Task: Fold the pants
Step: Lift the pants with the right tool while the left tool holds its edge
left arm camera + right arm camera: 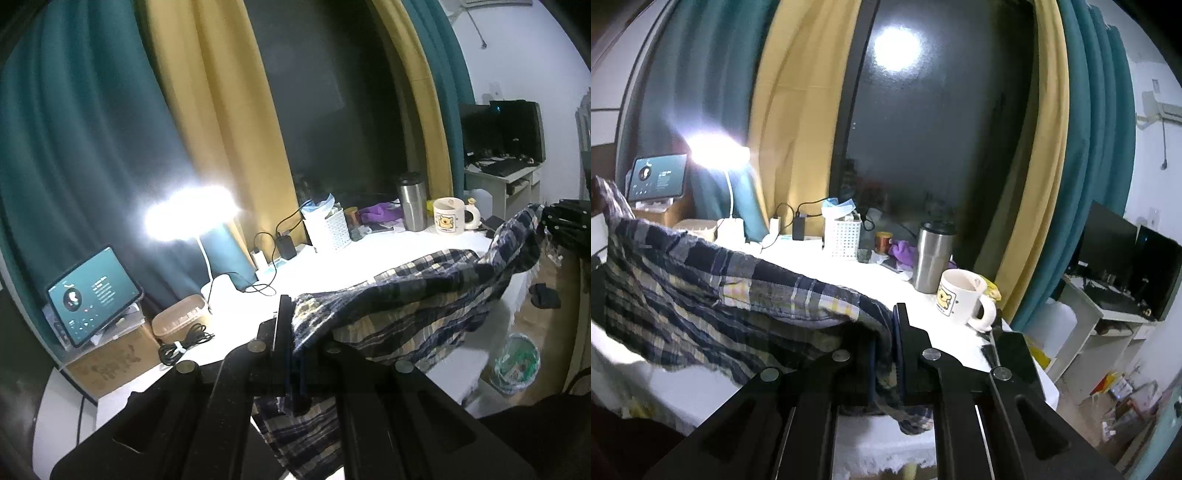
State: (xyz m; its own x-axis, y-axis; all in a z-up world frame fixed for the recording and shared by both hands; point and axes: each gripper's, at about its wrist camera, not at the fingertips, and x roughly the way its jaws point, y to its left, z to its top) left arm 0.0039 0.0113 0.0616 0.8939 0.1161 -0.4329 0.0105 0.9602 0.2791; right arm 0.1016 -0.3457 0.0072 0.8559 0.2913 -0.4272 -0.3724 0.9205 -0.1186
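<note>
The plaid pants in navy, white and yellow hang stretched above the white table. My left gripper is shut on one end of the pants, with cloth hanging below the jaws. My right gripper is shut on the other end of the pants. In the left wrist view the right gripper shows at the far right, holding the raised corner. The cloth sags between the two grippers, and part of it rests on the table.
Along the table's back stand a steel tumbler, a bear mug, a white basket, a lit desk lamp, chargers and cables. A tablet sits on a cardboard box at left. A bin stands on the floor at right.
</note>
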